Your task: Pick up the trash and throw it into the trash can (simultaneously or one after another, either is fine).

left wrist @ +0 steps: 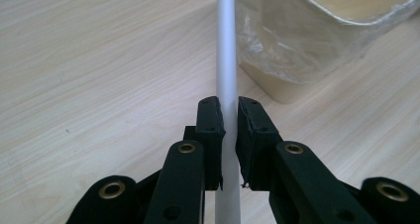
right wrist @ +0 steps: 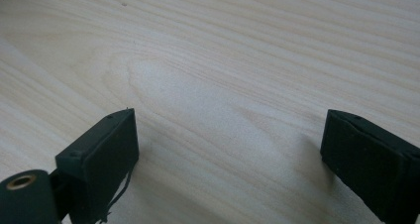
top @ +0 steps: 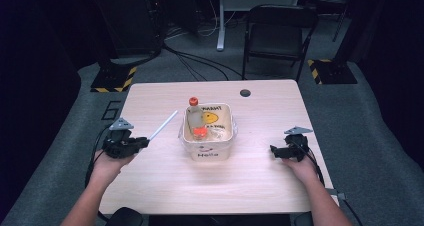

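At the left of the table (top: 150,186), my left gripper (top: 142,143) is clenched on a thin white rod (top: 163,125). In the left gripper view the two black pads press against the rod's sides, and the rod runs straight ahead past them toward a plastic-lined bin. From above, the rod slants up and to the right, and its far tip stops just short of the bin's left wall without touching it.

In the middle stands the cream bin (top: 210,153), lined with crinkled clear film. A bottle with an orange cap (top: 193,102) leans inside it at the back left corner, and some orange and clear scraps lie on the bottom. The front of the bin reads "Hello" in dark letters. There is more dark lettering beside a yellow shape on the inner back wall, but it is too blurred to read.

At the right, my right gripper (top: 273,150) rests low over bare wood, well apart from the bin, with its jaws spread wide and holding nothing.

I judge the rod is picked up but not yet in the bin; carrying it over the rim and letting go remain.
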